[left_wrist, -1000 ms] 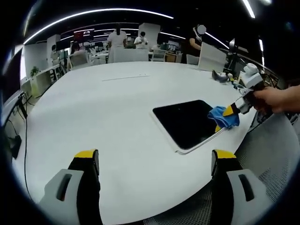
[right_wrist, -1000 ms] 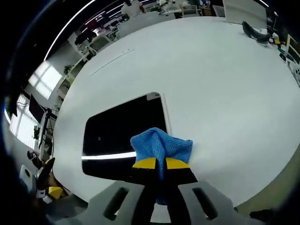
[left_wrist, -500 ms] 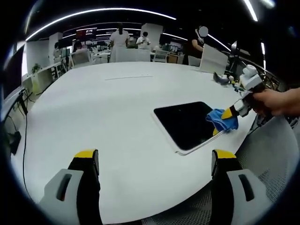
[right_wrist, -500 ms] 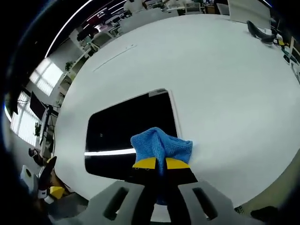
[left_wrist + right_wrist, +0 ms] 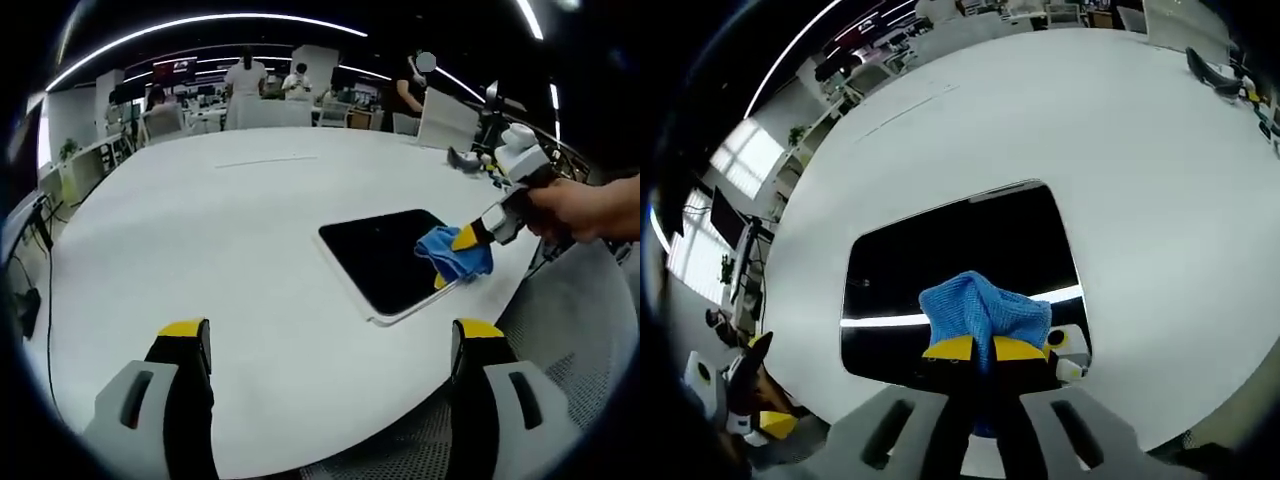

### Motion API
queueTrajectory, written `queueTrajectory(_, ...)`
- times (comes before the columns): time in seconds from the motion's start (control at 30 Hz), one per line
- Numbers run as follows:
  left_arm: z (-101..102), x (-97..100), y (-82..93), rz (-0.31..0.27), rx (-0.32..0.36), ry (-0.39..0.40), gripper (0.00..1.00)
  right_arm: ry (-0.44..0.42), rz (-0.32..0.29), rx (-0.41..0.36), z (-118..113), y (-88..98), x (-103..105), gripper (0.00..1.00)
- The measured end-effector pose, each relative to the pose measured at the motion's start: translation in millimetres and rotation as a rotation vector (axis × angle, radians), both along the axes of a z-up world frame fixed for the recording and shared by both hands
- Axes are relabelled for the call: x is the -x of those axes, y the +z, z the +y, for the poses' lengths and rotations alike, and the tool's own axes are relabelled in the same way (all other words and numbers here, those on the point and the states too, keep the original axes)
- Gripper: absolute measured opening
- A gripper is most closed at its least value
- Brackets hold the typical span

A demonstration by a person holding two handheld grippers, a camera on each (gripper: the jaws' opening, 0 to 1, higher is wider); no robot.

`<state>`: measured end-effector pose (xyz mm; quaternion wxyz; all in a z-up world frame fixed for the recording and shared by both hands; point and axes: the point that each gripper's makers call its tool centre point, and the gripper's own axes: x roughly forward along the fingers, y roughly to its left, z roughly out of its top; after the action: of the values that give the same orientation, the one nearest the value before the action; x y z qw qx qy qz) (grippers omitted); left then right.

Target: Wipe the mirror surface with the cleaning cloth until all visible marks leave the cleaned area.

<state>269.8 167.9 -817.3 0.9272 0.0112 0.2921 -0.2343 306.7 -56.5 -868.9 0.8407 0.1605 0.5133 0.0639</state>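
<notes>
A dark rectangular mirror with a white frame lies flat on the white table, near its right edge. My right gripper is shut on a bunched blue cloth, which sits over the mirror at its near side. In the left gripper view that gripper comes in from the right, held by a hand, with the cloth on the mirror's right part. My left gripper is open, its yellow-tipped fingers wide apart above the table's near edge, well short of the mirror.
A dark object and small items lie at the table's far right. A mesh chair stands by the right edge. People and desks fill the room behind. The mirror reflects ceiling light strips and the gripper.
The right gripper has carried the cloth from the mirror's edge farther onto its dark surface. The left gripper has stayed open and nearly still.
</notes>
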Motion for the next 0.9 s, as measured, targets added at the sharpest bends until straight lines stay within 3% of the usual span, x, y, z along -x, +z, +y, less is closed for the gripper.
queueTrajectory(0.4, -4.1, 2.4, -4.9, 0.019, -0.015, -0.033, 0.99, 0.061, -0.011, 0.003, 33.9, 1.8, 0.3, 0.00)
queueTrajectory(0.9, -4.0, 1.8, -3.3, 0.013, -0.006, -0.027, 0.99, 0.090, 0.001, -0.013, 60.1, -0.9, -3.1, 0.00)
